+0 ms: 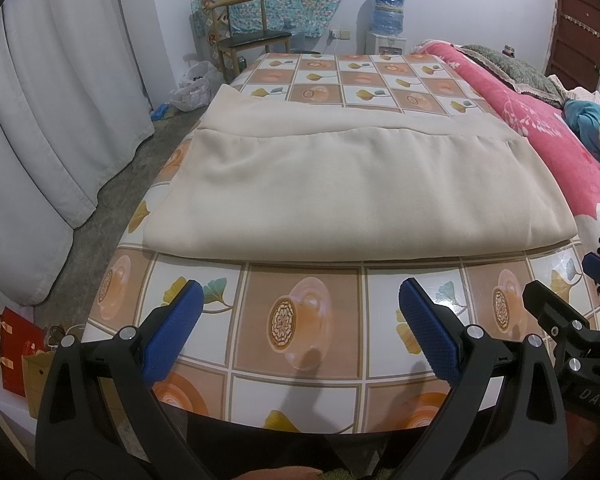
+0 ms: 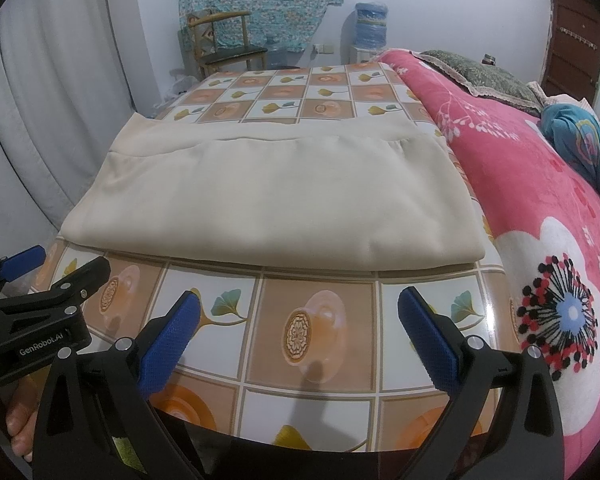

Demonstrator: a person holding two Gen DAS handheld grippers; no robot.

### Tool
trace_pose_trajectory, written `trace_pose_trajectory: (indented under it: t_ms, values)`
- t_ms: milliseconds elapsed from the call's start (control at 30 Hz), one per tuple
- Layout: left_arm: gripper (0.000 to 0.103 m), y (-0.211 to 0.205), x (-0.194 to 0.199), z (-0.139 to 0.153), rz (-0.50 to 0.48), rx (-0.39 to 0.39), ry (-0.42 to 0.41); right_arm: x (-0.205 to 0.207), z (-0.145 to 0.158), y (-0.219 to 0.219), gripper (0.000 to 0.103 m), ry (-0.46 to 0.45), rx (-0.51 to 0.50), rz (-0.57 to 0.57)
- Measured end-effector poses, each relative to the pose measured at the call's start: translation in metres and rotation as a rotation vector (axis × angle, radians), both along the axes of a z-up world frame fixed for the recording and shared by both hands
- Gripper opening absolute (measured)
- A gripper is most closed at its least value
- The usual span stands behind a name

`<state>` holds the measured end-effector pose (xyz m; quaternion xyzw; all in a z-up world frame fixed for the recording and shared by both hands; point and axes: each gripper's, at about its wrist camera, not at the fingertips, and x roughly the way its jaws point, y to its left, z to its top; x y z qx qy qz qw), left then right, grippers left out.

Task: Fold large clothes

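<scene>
A large beige garment (image 1: 340, 184) lies folded flat into a wide rectangle on the patterned table (image 1: 300, 320); it also shows in the right wrist view (image 2: 268, 204). My left gripper (image 1: 300, 292) is open and empty, held over the table's near edge, short of the cloth. My right gripper (image 2: 300, 300) is open and empty, also short of the cloth's near fold. The right gripper shows at the right edge of the left view (image 1: 568, 292). The left gripper shows at the left edge of the right view (image 2: 56, 264).
A bed with a pink flowered blanket (image 2: 540, 208) runs along the table's right side. White curtains (image 1: 40, 120) hang on the left. A wooden chair (image 1: 248, 36), a water dispenser (image 1: 386, 20) and bags (image 1: 16, 356) stand on the floor around the table.
</scene>
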<state>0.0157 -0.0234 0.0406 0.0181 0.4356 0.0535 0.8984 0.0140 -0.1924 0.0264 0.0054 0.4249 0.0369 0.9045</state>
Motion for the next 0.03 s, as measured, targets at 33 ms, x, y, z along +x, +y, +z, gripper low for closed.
trace_pose_trajectory:
  t_ms: [33]
  values:
    - [0.095, -0.0003, -0.0001, 0.0, 0.0, 0.0, 0.0, 0.0005, 0.0002, -0.0002, 0.096, 0.0, 0.0, 0.0]
